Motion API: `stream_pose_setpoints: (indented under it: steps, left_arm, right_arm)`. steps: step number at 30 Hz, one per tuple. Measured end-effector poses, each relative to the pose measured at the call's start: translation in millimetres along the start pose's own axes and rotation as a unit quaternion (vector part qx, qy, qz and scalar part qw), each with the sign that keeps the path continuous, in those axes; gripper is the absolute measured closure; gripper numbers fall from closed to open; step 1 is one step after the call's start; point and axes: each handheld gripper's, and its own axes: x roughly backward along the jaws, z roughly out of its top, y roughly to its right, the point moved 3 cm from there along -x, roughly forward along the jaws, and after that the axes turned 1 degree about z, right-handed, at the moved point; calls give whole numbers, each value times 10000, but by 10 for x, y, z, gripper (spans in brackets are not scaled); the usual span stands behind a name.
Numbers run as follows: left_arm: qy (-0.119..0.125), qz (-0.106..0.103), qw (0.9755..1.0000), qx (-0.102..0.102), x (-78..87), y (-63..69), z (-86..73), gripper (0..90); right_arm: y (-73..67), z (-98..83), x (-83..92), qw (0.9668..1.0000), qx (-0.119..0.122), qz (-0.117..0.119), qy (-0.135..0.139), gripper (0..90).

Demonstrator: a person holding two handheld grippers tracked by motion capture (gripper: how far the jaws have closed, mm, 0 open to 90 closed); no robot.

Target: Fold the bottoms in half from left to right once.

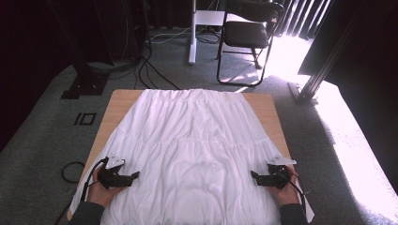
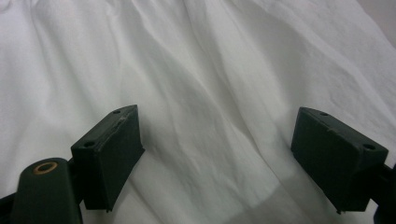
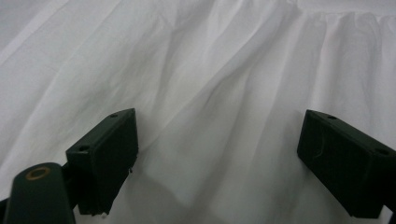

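White skirt [image 1: 192, 145] spread flat over wooden table [image 1: 119, 101], waistband at far edge, hem hanging off near edge. My left gripper [image 1: 135, 176] and right gripper [image 1: 253, 174] over hem near corners, jaws apart, gripping nothing.

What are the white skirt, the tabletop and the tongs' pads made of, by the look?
White skirt: thin woven fabric, probably cotton, matte; soft creases and gathered tiers. Table: light wood or wood-look laminate, smooth, grain too faint to tell. Left tongs and right tongs: pads look like matte black moulded plastic or rubber, with screw holes.
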Motion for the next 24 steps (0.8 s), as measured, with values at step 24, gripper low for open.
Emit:
stream_pose_setpoints:
  steps: [24]
  left_arm:
    - [369, 1019, 9926, 555, 447, -312, 41, 470]
  right_arm:
    - [1, 0, 0, 10000, -5, -1, 0, 122]
